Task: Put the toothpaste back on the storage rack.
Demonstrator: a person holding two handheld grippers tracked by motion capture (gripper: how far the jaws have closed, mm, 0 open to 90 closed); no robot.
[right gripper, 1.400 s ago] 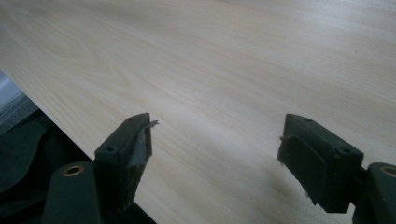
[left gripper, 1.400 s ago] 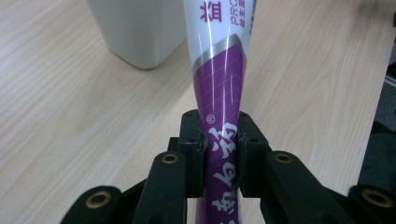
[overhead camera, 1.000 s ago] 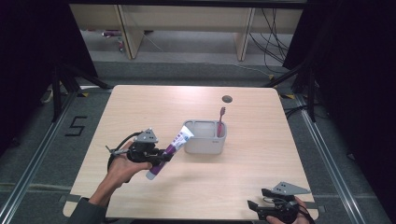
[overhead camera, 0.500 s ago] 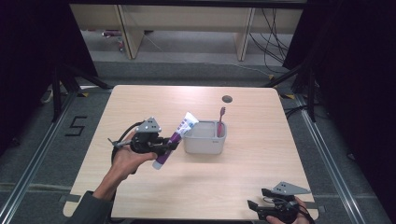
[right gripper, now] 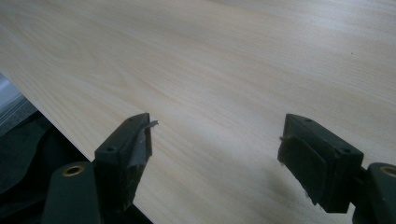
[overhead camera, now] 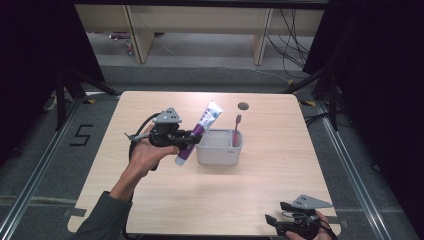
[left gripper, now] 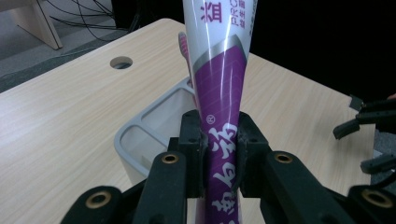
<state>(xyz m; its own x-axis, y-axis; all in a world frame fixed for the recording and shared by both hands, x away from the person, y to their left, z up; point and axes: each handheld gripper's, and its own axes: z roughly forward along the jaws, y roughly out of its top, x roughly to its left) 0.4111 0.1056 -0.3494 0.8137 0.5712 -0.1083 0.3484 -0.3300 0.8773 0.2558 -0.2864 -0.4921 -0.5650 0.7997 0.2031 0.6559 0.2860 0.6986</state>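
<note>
The left gripper (overhead camera: 192,137), its jaws clamped on the purple-and-white toothpaste tube (overhead camera: 197,133), has risen off the tabletop (overhead camera: 280,165) and drifted toward the far side, so it now hangs higher beside the grey bin (overhead camera: 220,148) than a second ago. The tube has tilted with it: its flat white end, which sat low near the bin's near-left corner, now points up and away, standing above the bin's left rim. The person's left hand (overhead camera: 145,155) and forearm have stretched further over the tabletop.

Lab: railed test table (overhead camera: 165,200), cables (overhead camera: 295,47)
</note>
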